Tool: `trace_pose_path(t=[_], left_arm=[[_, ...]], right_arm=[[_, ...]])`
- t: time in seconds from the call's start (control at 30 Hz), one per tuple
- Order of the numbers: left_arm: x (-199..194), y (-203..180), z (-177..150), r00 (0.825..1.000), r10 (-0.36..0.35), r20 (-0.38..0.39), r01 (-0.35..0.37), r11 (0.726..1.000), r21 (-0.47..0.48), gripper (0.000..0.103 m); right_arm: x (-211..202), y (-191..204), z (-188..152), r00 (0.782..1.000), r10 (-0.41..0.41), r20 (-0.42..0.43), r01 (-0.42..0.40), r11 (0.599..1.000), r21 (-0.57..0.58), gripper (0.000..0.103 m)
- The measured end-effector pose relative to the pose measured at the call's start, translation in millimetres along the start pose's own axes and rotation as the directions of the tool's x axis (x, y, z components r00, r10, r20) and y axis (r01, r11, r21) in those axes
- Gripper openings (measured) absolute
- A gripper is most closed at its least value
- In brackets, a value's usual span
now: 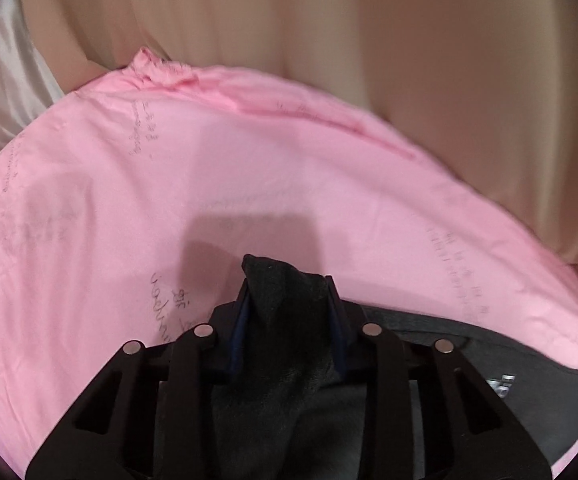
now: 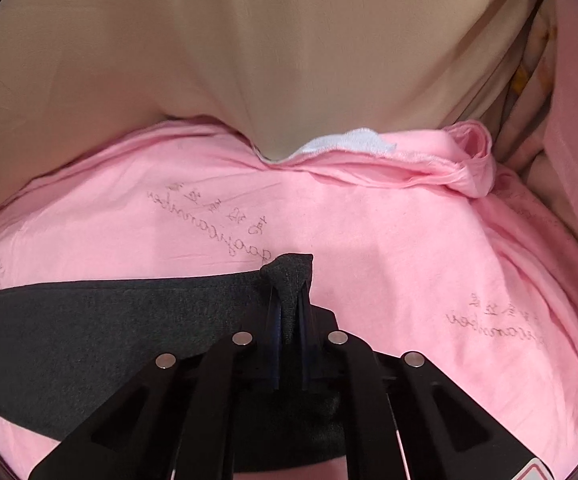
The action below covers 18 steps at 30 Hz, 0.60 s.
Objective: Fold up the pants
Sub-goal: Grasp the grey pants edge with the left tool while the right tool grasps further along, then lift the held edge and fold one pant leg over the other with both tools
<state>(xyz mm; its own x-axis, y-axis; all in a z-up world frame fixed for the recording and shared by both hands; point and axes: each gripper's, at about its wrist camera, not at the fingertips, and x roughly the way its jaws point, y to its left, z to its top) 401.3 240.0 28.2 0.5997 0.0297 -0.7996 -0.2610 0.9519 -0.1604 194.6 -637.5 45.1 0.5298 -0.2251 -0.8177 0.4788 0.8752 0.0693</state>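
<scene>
Left gripper (image 1: 287, 280) is clamped on a bunched peak of the dark grey pants (image 1: 429, 360), jaws nearly together with only the fabric wad between them; the cloth pokes up past the fingertips at lower centre of the left wrist view. From there the pants run off to the lower right, lying on the pink sheet (image 1: 129, 200), with a small pale label visible near the right edge. Right gripper (image 2: 291, 284) is likewise pinched tight on a corner of the pants (image 2: 109, 320), a small fold sticking out above the tips at centre frame. In the right wrist view the garment spreads as a wide dark band across the lower left, flat on the pink sheet (image 2: 389, 240), and continues under the gripper body. The sheet carries faint cursive print in several spots and is rumpled along its far edge, top right. Beige fabric (image 2: 249, 60) fills the upper half of both views. A bit of white cloth (image 2: 349, 142) peeks out at the sheet's far edge.
</scene>
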Motion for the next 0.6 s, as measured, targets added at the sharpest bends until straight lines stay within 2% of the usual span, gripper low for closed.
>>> trace_pose_path(t=[0.1,0.27,0.4,0.6], left_arm=[[-32,-3,7,0.999,-0.031,0.044,0.031,1.0,-0.001,0.031],[-97,6,-2,0.991,-0.09,0.1,0.089,0.996,0.016,0.031],[-151,21,-28,0.986,-0.11,0.124,0.105,0.993,0.046,0.028],[-186,58,-72,0.99,-0.092,0.106,0.083,0.993,0.085,0.023]], right_arm=[[-29,-6,1,0.999,0.013,0.043,-0.014,1.0,0.01,0.005],[-88,-20,0,0.992,0.042,0.121,-0.041,0.999,-0.003,0.005],[-137,-32,-17,0.984,0.052,0.171,-0.048,0.999,-0.025,0.005],[-177,-50,-64,0.985,0.045,0.168,-0.039,0.998,-0.041,0.005]])
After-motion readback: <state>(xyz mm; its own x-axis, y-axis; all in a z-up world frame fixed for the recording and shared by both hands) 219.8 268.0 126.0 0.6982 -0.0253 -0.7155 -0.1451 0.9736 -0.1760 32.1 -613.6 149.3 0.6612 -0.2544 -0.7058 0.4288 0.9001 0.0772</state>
